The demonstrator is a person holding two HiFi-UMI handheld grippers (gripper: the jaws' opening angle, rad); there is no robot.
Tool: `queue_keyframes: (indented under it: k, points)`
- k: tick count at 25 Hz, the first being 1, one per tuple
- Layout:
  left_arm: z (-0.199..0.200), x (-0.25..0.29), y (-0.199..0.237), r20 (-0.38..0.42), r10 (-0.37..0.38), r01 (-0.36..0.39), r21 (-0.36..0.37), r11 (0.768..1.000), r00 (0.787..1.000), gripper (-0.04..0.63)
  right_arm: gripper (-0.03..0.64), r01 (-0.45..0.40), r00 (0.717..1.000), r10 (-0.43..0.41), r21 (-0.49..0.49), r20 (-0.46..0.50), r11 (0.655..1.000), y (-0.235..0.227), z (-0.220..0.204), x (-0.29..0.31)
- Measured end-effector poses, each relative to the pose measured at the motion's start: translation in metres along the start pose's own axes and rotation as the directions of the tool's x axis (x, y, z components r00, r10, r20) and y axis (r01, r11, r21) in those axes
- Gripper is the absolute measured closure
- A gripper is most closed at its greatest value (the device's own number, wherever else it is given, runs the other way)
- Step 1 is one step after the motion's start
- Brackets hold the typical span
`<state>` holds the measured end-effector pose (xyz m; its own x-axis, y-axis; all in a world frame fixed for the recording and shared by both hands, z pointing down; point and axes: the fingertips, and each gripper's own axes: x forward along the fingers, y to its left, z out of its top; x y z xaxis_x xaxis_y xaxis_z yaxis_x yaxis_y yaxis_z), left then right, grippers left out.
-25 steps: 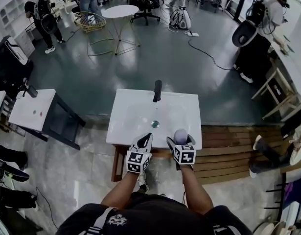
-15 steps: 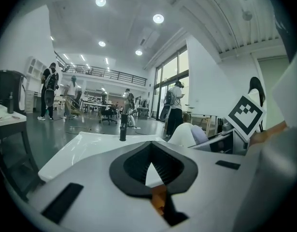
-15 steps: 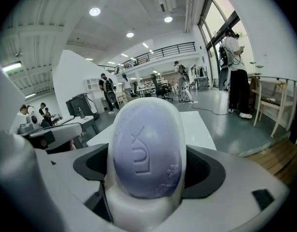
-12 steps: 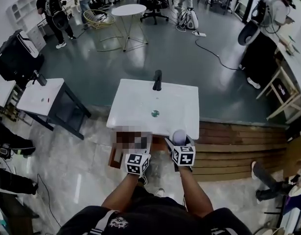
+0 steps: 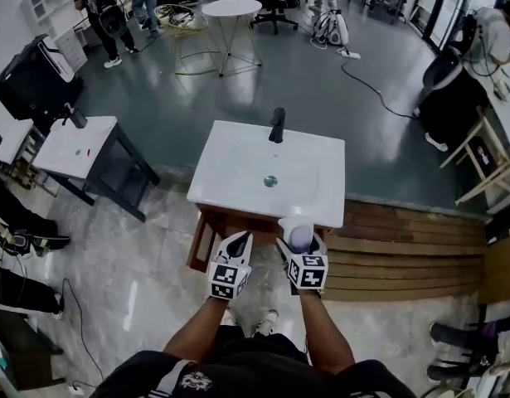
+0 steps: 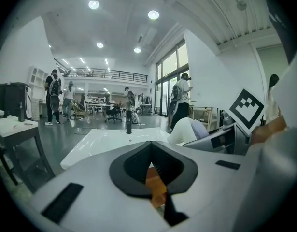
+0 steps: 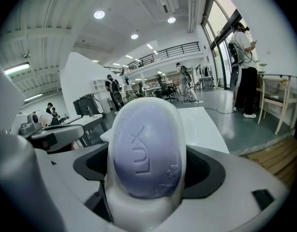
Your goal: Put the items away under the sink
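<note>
My right gripper [image 5: 298, 240] is clamped on a white soap dish [image 7: 138, 211], its two jaws pressing the dish from either side. A lilac bar of soap [image 7: 146, 146] lies in the dish, with the letters LUX pressed into the face that points up at my camera (a small flower pattern sits beside them). From the head view, dish and soap hang at the near edge of the white sink [image 5: 230, 168], right of its middle, over the front of the wooden cabinet [image 5: 206, 224] that carries the sink.

My left gripper [image 5: 241, 240] is just beside the right one, on its left, at about the same height before the sink's front edge. Its jaws are together and hold nothing; through the slit between the black pads I see only a strip of orange-brown wood below. The two grippers are near each other but apart.

On the sink, the black tap [image 5: 277, 125] stands at the far edge and the round drain [image 5: 270, 181] lies in the middle of the basin. Wooden decking [image 5: 395, 247] runs off to the right of the cabinet, and a small white table [image 5: 72, 146] stands well to the left on the grey floor.
</note>
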<state>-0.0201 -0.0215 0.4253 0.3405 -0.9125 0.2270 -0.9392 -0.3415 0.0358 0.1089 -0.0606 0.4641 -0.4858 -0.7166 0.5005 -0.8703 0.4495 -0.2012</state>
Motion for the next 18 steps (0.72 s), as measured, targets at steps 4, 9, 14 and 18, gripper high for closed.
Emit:
queue_keyframes:
  k: [4,9,14,18]
  points:
    - [-0.009,-0.007,0.015,-0.001,-0.017,0.017,-0.008,1.000,1.000,0.595,0.149,0.032,0.999,-0.033,-0.010,-0.019,0.999,0.013,-0.013,0.004]
    - [-0.038,-0.017,0.031,-0.032,-0.057,0.057,-0.022,0.998,0.998,0.595,0.149,0.079,0.994,-0.080,-0.005,-0.071,0.997,0.025,-0.051,0.011]
    - [-0.078,-0.012,0.050,-0.039,-0.066,0.065,-0.017,0.998,0.997,0.595,0.149,0.116,0.989,-0.116,-0.007,-0.090,0.993,0.024,-0.090,0.035]
    - [-0.119,0.009,0.056,-0.036,-0.065,0.064,-0.008,0.998,0.997,0.595,0.149,0.145,0.985,-0.146,-0.020,-0.093,0.989,0.009,-0.123,0.064]
